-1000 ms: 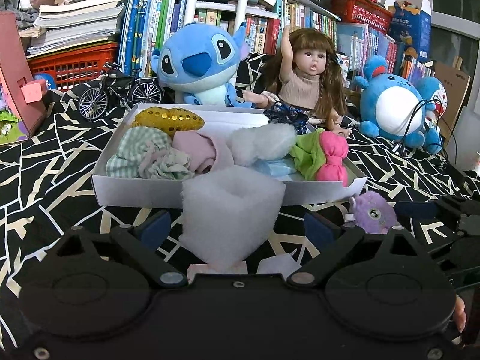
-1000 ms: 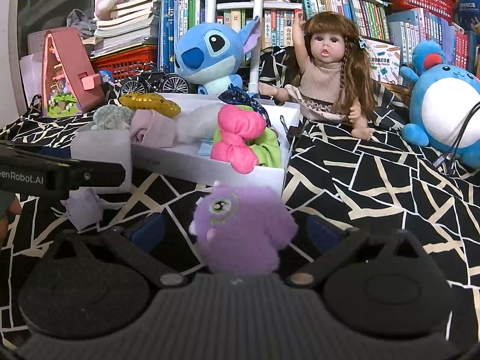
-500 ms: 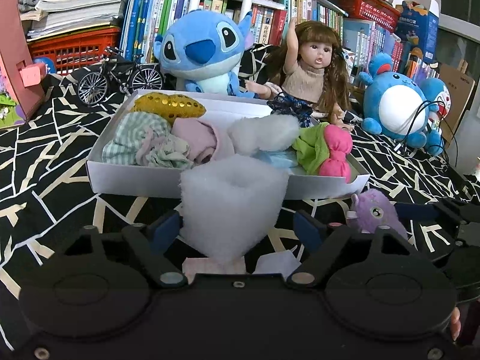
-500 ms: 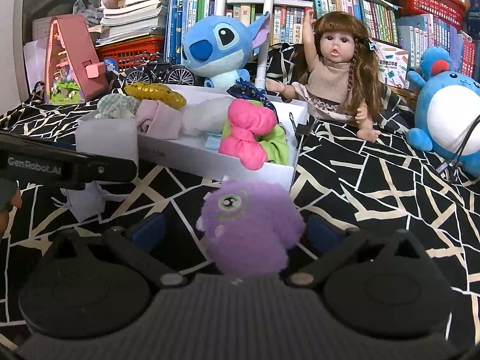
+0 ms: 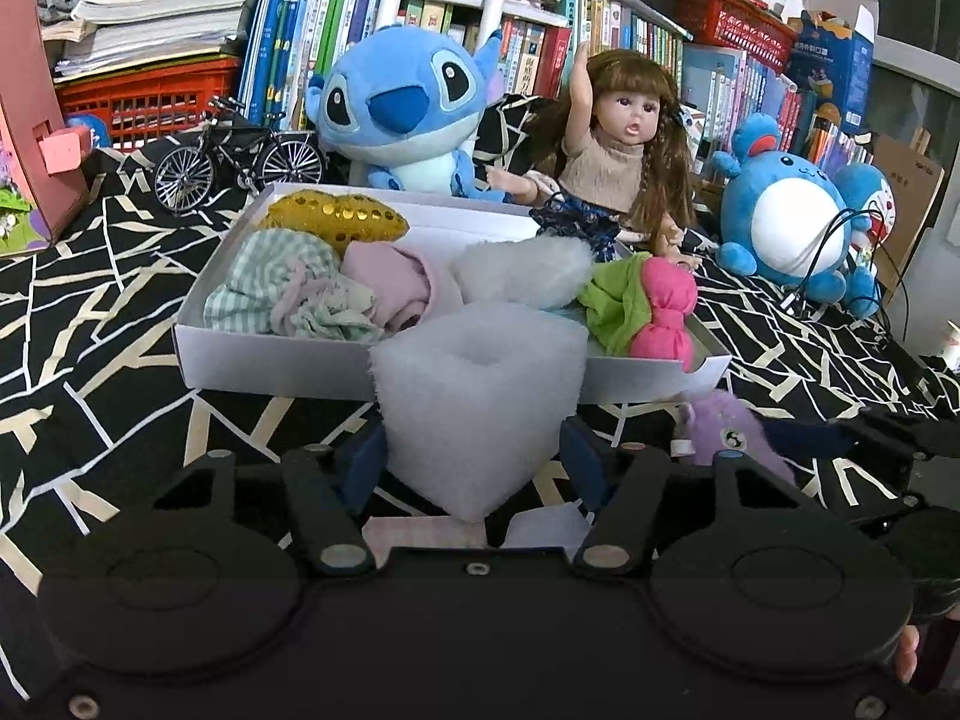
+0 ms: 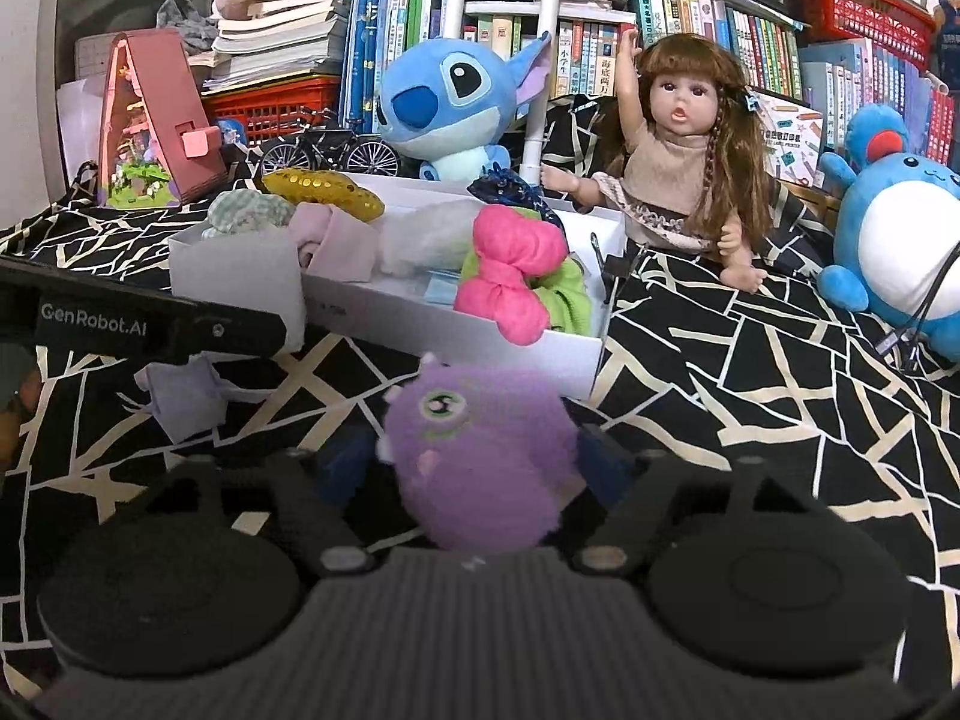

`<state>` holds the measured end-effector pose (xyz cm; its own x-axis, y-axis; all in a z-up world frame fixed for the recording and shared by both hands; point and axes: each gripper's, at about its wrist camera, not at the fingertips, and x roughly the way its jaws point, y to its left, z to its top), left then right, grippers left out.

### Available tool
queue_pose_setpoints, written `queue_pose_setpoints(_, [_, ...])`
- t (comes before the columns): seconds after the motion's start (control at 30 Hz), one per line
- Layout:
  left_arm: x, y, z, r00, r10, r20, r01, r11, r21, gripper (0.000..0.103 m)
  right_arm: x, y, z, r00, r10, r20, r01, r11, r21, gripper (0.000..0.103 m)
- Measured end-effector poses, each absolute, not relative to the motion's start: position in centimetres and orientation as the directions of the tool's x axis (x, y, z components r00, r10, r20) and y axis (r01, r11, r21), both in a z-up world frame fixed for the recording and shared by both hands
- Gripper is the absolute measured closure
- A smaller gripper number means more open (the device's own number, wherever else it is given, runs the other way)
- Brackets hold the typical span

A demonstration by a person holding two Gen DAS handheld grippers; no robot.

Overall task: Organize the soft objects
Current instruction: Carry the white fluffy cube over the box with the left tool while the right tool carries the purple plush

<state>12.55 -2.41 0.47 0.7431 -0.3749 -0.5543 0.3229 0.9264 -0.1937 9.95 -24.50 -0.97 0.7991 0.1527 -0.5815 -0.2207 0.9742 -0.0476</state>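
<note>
My left gripper (image 5: 474,456) is clamped on a white foam block (image 5: 480,396), its blue pads pressing both sides, held just in front of the near wall of the white box (image 5: 270,360). My right gripper (image 6: 474,468) grips a purple fuzzy toy (image 6: 480,462), lifted before the box's near corner. Inside the box lie a gold sequin pouch (image 5: 336,216), a striped green cloth (image 5: 276,276), a pink cloth (image 5: 390,282), a white fluffy piece (image 5: 522,270) and a pink bow on green fabric (image 5: 660,312). Behind the box sit a blue plush (image 5: 408,114) and a doll (image 5: 618,162). Everything rests on a black patterned cloth (image 5: 90,324).
</note>
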Motion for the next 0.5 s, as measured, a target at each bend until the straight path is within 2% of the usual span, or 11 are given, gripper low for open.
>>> queue_pose_setpoints(0.1, [12.3,-2.4,0.8,0.75,-0.378,-0.543,0.328,0.925,-0.191,0.043,9.8,-24.4,-0.9,0.8,0.157,-0.579,-0.222,0.974,-0.042,0.037])
queue_pose_setpoints(0.5, [11.6,-1.8,2.3,0.766,-0.393,-0.508,0.341,0.919,-0.197,0.044,9.3,-23.5,-0.1,0.809,0.181,-0.559,-0.247,0.968,-0.043,0.039])
